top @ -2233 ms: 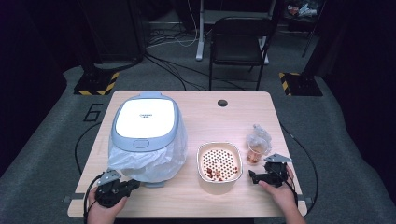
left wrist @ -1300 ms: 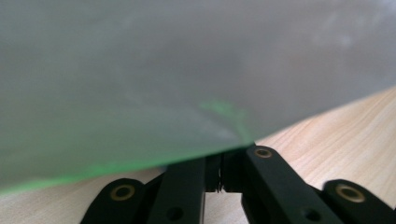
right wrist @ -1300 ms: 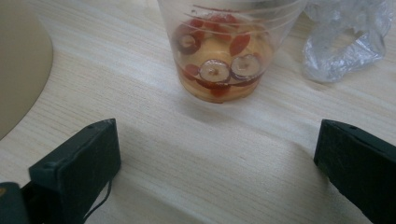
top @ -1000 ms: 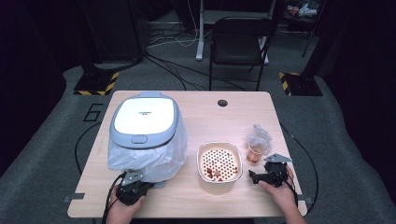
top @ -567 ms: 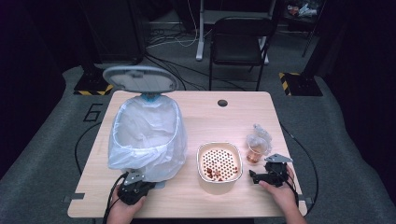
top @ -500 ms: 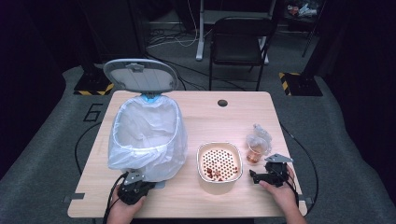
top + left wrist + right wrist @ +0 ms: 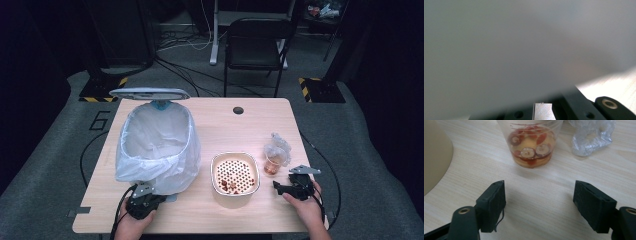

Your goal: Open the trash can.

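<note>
A pale grey, badly blurred surface [image 7: 519, 50] lies right against the lens and takes up almost all of the left gripper view; what it is cannot be told from here. Its lower edge runs slantwise, dropping from the right side towards the bottom left. Beneath that edge the black fingers [image 7: 576, 107] of the left gripper [image 7: 543, 111] rise from the bottom, drawn close together, with a small light grey block [image 7: 543, 111] between them. At the lower right a strip of light wooden table [image 7: 616, 85] shows
</note>
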`<state>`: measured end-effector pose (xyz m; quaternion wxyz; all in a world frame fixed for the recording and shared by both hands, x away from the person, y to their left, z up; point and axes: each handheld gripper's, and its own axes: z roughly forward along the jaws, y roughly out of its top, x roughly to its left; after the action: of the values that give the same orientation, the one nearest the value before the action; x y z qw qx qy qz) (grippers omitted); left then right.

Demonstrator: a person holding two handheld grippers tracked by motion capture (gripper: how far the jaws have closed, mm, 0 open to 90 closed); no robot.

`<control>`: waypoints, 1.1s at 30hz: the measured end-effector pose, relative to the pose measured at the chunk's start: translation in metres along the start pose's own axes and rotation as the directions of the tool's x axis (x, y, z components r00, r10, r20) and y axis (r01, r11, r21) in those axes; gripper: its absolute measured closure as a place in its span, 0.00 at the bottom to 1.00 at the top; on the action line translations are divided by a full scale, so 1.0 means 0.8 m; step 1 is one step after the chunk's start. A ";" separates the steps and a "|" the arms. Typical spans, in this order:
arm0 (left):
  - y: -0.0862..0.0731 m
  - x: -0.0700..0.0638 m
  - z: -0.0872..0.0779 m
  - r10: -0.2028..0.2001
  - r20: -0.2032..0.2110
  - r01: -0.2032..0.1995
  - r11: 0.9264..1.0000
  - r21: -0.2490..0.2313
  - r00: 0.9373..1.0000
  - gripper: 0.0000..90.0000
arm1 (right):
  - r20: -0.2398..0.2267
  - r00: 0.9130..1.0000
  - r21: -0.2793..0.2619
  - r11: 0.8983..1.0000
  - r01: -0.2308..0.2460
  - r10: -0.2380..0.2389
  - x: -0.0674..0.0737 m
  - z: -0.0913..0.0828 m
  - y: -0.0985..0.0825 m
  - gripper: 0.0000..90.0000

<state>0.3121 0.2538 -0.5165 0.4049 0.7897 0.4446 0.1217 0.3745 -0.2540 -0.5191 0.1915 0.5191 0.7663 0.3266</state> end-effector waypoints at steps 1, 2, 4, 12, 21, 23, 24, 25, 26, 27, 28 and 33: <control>0.000 0.000 0.000 0.002 0.001 -0.002 1.000 0.001 1.000 1.00 | 0.000 1.000 0.001 1.000 0.000 0.000 -0.001 -0.002 0.000 0.30; 0.000 0.001 0.000 0.005 0.006 -0.005 1.000 0.005 1.000 1.00 | 0.003 1.000 -0.002 1.000 0.004 -0.004 -0.001 -0.003 0.000 0.32; 0.000 0.002 0.000 -0.002 0.010 0.002 1.000 -0.002 1.000 1.00 | 0.007 1.000 -0.006 1.000 0.009 -0.009 -0.002 -0.007 0.002 0.35; 0.000 0.000 0.000 0.003 -0.002 -0.003 1.000 0.003 1.000 1.00 | -0.005 0.997 0.003 0.997 0.079 -0.079 0.006 -0.031 0.013 0.46; 0.000 0.000 0.000 0.001 0.001 -0.001 1.000 0.001 1.000 1.00 | -0.014 0.995 -0.033 0.995 0.095 -0.095 0.018 -0.068 0.044 0.45; 0.000 0.000 0.000 0.000 -0.002 0.000 1.000 0.002 1.000 1.00 | -0.020 0.996 -0.050 0.995 0.089 -0.091 0.017 -0.074 0.051 0.45; 0.000 0.000 0.000 0.002 -0.002 -0.002 1.000 0.003 1.000 1.00 | -0.023 0.996 -0.059 0.994 0.087 -0.088 0.016 -0.076 0.054 0.44; 0.000 0.000 0.000 0.004 -0.002 -0.004 1.000 0.003 1.000 1.00 | -0.023 0.996 -0.061 0.995 0.082 -0.084 0.015 -0.078 0.058 0.44; 0.000 0.000 0.000 0.003 -0.001 -0.003 1.000 0.003 1.000 1.00 | -0.029 0.996 -0.068 0.994 0.081 -0.083 0.014 -0.080 0.061 0.44; 0.000 0.000 0.000 0.003 0.001 -0.003 1.000 0.005 1.000 1.00 | -0.027 0.996 -0.070 0.995 0.078 -0.080 0.012 -0.082 0.065 0.44; 0.001 0.000 -0.001 0.004 -0.001 -0.004 1.000 0.008 1.000 1.00 | -0.023 0.996 -0.072 0.994 0.079 -0.081 0.010 -0.084 0.069 0.44; 0.000 0.000 0.000 0.003 -0.001 -0.003 1.000 0.003 1.000 1.00 | -0.009 0.997 -0.099 0.992 0.077 -0.078 0.005 -0.093 0.093 0.45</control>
<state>0.3122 0.2538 -0.5163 0.4034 0.7907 0.4439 0.1221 0.3760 -0.2544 -0.4139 0.2245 0.4768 0.7701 0.3596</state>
